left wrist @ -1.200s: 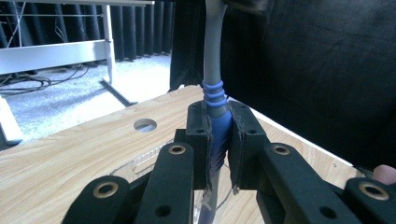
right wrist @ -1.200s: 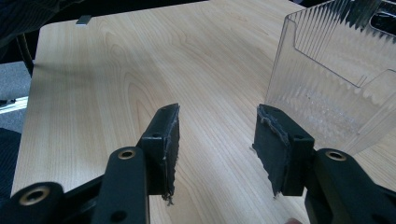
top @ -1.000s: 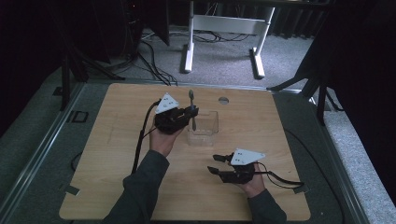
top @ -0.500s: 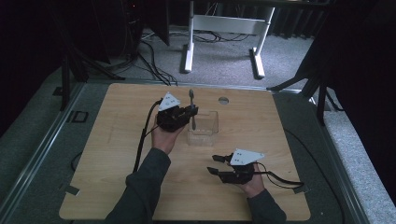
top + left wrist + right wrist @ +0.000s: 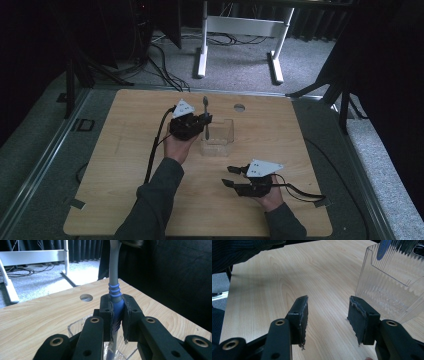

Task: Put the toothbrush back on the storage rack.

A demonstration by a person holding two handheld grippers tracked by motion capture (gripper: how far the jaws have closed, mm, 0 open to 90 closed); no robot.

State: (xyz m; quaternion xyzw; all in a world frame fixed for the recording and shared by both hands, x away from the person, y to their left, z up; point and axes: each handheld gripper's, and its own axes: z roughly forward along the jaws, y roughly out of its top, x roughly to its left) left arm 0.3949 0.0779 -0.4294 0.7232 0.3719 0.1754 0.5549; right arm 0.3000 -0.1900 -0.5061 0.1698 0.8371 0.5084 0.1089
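Note:
A toothbrush point(image 5: 205, 106) with a grey stem and blue grip stands upright, head up. My left gripper point(image 5: 205, 125) is shut on the blue part of this toothbrush point(image 5: 114, 287), its pads pressing both sides. The brush's lower end reaches down into a clear ribbed plastic box point(image 5: 219, 137) at the table's middle. In the left gripper view the box's rim point(image 5: 75, 326) shows just below the left gripper point(image 5: 117, 313). My right gripper point(image 5: 229, 176) rests near the front of the table, open, with nothing between its fingers. In its own view the right gripper point(image 5: 328, 315) faces the clear box point(image 5: 387, 290) at the right.
The wooden table point(image 5: 125, 165) has a round hole point(image 5: 239, 107) behind the box. A white metal stand point(image 5: 240, 30) and cables lie on the floor beyond the table's far edge. Black cables trail from both grippers across the tabletop.

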